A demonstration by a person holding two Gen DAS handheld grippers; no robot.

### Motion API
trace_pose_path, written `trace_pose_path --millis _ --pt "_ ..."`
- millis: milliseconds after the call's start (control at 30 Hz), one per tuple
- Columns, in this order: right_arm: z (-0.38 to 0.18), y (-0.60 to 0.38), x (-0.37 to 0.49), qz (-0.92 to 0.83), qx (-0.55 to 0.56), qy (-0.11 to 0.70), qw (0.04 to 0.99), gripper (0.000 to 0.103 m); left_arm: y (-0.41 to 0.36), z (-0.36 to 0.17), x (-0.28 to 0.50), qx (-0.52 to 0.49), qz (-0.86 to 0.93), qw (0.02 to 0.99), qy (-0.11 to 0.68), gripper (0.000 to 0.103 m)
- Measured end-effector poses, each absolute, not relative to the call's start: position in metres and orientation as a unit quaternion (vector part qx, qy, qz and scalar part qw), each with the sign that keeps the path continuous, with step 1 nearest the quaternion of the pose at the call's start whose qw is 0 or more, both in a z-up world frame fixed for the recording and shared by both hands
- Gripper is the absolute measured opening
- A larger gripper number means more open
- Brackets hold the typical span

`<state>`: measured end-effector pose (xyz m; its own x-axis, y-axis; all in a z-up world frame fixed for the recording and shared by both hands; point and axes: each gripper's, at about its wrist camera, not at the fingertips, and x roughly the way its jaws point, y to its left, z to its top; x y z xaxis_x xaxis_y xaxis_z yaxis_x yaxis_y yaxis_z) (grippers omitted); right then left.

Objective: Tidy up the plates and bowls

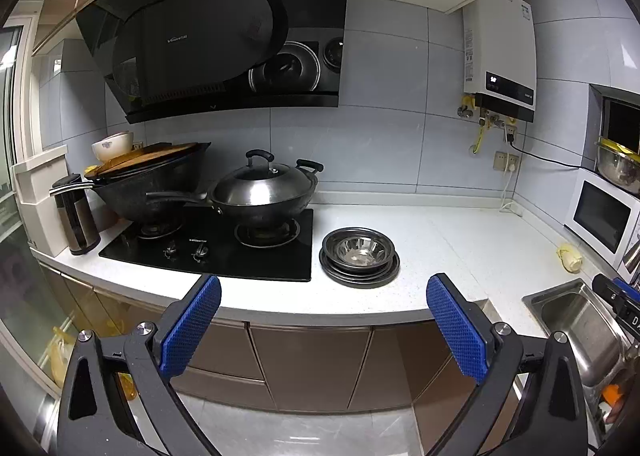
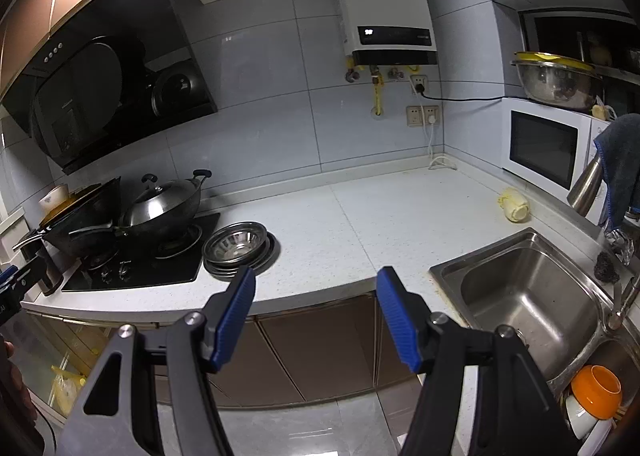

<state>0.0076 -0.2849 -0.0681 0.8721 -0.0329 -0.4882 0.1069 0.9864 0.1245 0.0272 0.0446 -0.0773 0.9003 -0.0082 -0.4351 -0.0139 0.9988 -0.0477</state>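
Note:
A stack of steel plates with a steel bowl point(image 1: 359, 251) on top sits on the white counter point(image 1: 452, 248) just right of the stove; it also shows in the right wrist view point(image 2: 237, 244). My left gripper point(image 1: 324, 292) is open and empty, held off the counter's front edge, short of the stack. My right gripper point(image 2: 316, 283) is open and empty, also in front of the counter edge, to the right of the stack. An orange and a white bowl point(image 2: 595, 396) lie at the sink's near right corner.
Black gas stove point(image 1: 224, 252) carries a lidded wok point(image 1: 264, 187) and a large wok point(image 1: 156, 183) with a board and bowl on top. A kettle point(image 1: 76, 219) stands at the left. Steel sink point(image 2: 528, 292), microwave point(image 2: 548, 143) and a yellow object point(image 2: 514, 208) lie at the right.

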Motion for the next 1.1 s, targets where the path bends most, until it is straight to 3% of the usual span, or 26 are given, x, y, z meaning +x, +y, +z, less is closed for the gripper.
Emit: trace_pose_path --millis 1100 --pt "-0.072 -0.311 0.013 -0.049 0.078 0.249 0.964 0.061 0.046 -0.082 0.047 -0.021 0.008 0.966 0.257 0.101"
